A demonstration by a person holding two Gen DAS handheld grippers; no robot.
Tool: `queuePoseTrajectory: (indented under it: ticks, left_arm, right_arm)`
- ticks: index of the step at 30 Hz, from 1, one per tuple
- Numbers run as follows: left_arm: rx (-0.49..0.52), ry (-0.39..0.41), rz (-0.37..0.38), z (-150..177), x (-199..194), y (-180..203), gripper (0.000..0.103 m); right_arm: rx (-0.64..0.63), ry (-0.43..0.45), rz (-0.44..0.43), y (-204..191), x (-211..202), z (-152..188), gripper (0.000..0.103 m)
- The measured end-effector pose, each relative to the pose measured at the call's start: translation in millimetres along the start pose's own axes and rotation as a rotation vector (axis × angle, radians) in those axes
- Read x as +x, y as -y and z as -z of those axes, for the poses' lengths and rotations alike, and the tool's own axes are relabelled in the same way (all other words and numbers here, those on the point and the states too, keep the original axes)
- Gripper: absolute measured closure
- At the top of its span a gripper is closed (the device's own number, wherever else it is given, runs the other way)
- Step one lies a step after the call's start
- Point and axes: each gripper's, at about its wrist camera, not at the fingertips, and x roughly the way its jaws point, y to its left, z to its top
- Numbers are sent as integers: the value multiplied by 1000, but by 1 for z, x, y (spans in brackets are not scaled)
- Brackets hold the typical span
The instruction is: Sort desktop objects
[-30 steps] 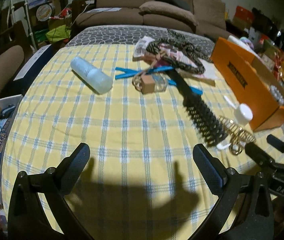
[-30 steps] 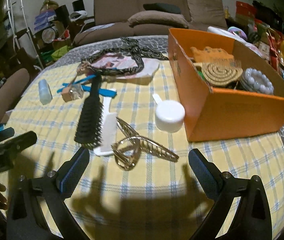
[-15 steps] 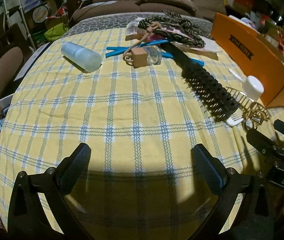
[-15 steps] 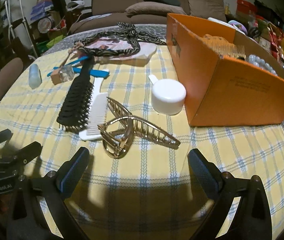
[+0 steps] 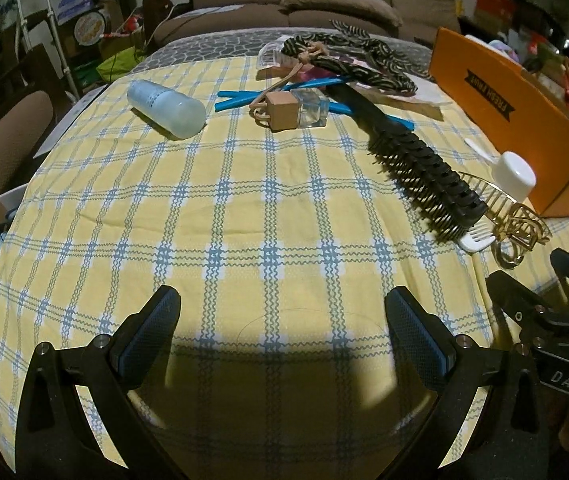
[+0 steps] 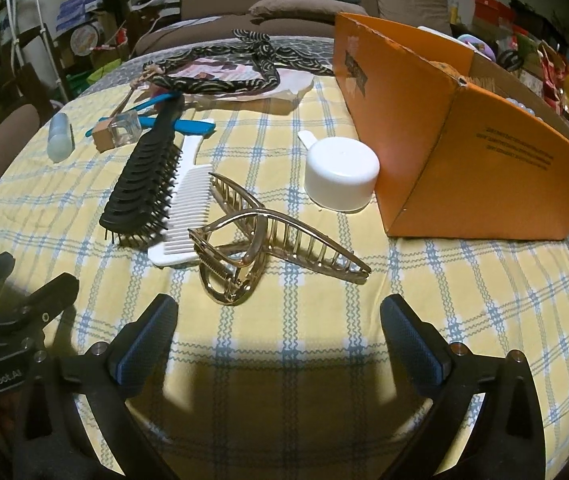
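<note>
Change: over the last second both your tongs came lower and closer to the yellow-and-blue checked worktop (image 6: 424, 280); the gold metal claw hair clip (image 6: 260, 248) grew large in the right view.
Meaning: I judged you were lining up on the clip as the next thing to sort; nothing had been lifted yet.
Right tongs (image 6: 278, 330): spread wide, empty, the clip at 12 o'clock just ahead of them.
Left tongs (image 5: 282, 322): spread wide, empty, over bare cloth.
Clip's neighbours: white plastic comb (image 6: 188, 208) touching it at 10 o'clock, black vented hairbrush (image 6: 142, 188) beside the comb, white round plastic cap (image 6: 340, 178) at 1 o'clock.
Container: the orange cardboard box (image 6: 464, 160) stood at 2 o'clock; from this low angle only white beads peeped over its rim, the rest hidden.
Unsorted further off: pale blue plastic bottle (image 5: 166, 108), small glass bottle with wooden cap (image 5: 294, 110), patterned black-and-gold fabric band (image 5: 348, 64).
</note>
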Motion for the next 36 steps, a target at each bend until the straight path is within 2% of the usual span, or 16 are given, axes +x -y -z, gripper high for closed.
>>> queuePoseTrajectory:
  ticks: [6,36]
  left_arm:
    - [-3,2,2,0,0,0,0]
    - [-10,4,-1,0,1,1,0]
  right_arm:
    - [-2,0,22,-2,0,-1,0]
    - [6,-1,13,0,1,0,0]
